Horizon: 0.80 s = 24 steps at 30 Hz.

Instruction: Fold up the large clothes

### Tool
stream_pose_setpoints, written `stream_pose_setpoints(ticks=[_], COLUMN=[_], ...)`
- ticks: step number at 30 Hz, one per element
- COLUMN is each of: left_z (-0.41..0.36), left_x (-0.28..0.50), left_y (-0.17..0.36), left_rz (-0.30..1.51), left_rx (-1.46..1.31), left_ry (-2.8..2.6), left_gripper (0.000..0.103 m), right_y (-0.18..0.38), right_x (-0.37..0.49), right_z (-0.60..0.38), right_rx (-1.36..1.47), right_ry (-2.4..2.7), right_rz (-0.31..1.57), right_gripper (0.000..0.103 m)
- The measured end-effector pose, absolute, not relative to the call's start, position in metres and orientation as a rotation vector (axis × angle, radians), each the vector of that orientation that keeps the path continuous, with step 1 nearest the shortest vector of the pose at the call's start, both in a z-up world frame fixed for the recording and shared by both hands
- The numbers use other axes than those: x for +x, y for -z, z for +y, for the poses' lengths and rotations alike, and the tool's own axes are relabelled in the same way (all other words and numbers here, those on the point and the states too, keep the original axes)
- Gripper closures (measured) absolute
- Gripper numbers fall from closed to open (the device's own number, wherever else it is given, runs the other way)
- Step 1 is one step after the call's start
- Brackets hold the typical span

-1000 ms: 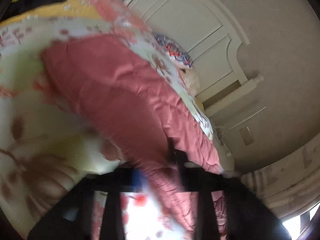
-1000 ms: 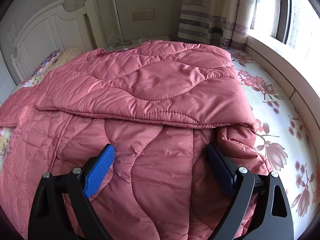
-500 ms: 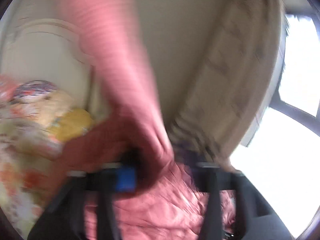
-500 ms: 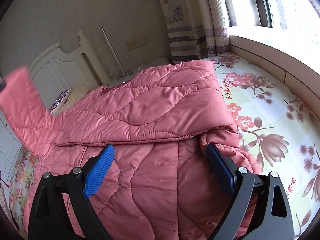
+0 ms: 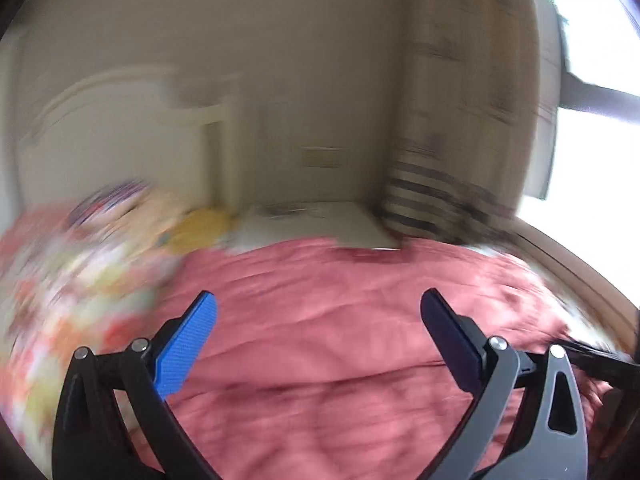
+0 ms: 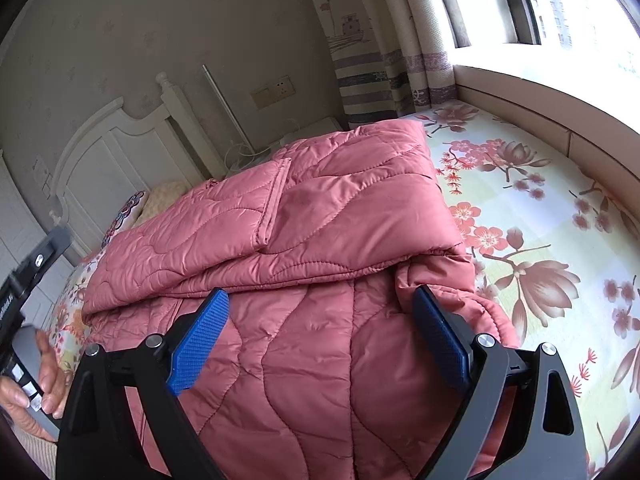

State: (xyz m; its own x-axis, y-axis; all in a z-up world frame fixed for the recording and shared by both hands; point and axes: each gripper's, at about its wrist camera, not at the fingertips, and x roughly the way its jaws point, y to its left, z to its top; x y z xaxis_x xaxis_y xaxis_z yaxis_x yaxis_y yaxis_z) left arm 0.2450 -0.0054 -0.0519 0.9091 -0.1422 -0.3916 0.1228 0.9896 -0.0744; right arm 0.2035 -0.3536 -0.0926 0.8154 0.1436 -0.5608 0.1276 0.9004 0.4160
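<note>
While the left wrist view is smeared by motion blur, it shows enough to place things: the left gripper (image 5: 318, 344) has its jaws spread wide with nothing between them, above the pink quilted coat (image 5: 360, 340) that fills the near and middle ground. Beyond the coat to the left lies a blurred heap of flowered bedding and a yellow patch whose nature I cannot tell, and farther off stand the white headboard (image 5: 120, 128) and a striped curtain (image 5: 452, 184) at the far right beside the bright window. The right wrist view is sharp. The right gripper (image 6: 320, 340) is likewise wide open and holds nothing, its blue pads (image 6: 198, 340) poised over the near part of the coat (image 6: 312, 264); whether they touch the fabric cannot be told. The coat lies on the bed with its far portion folded over into a thick upper layer, a sleeve (image 6: 240, 204) laid flat across that layer, and a bunched fold at the near right just beside the right-hand finger. To the right of the coat the floral bedsheet (image 6: 540, 208) stretches bare toward the window ledge. At the left edge a hand (image 6: 28, 384) grips the handle of the other tool. At the far side stand the headboard (image 6: 112, 152), a wall socket (image 6: 272, 92) and the curtain (image 6: 380, 60).
</note>
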Motion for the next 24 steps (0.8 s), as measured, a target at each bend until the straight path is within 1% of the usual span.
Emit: stream_pose_setpoints(ticks=[2,5,7,8,10,12,17,21,23,24], left_z=[0.05,0.109,0.131,0.134,0.135,0.128,0.106,0.107,0.112,0.114], left_x=[0.25,0.252,0.25,0.252,0.252,0.253,0.259,0.262,0.264,0.264], left_y=[0.065,0.089,0.103,0.107,0.111,0.109,0.108,0.111,0.113,0.115], left_rz=[0.463,0.523,0.548,0.562,0.589,0.593,0.617,0.624,0.638,0.643], left_rx=[-0.213,-0.453,-0.521,-0.53,-0.532,-0.499,-0.405,-0.426,-0.452,-0.465], left_ry=[-0.02,-0.119,-0.17,-0.175,-0.154,-0.133,-0.085,-0.087,-0.09,-0.092], left_gripper=[0.002,0.003,0.003,0.003,0.004,0.004,0.003,0.003,0.003,0.003], right_y=[0.092,0.093,0.091,0.089,0.084,0.075,0.057,0.07,0.082,0.085], right_x=[0.203,0.203,0.202,0.201,0.201,0.205,0.241,0.283,0.297,0.3], right_z=[-0.354,-0.352,-0.351,-0.35,-0.348,-0.345,-0.327,-0.312,-0.306,-0.305], right_rx=[0.46,0.454,0.445,0.437,0.424,0.431,0.399,0.455,0.465,0.464], right_ry=[-0.011,-0.009,-0.013,-0.01,-0.008,-0.02,-0.065,-0.119,-0.115,-0.108], right_rz=[0.622,0.622,0.616,0.613,0.616,0.621,0.68,0.774,0.816,0.818], right_gripper=[0.014,0.014,0.014,0.015,0.023,0.026,0.026,0.026,0.029,0.034])
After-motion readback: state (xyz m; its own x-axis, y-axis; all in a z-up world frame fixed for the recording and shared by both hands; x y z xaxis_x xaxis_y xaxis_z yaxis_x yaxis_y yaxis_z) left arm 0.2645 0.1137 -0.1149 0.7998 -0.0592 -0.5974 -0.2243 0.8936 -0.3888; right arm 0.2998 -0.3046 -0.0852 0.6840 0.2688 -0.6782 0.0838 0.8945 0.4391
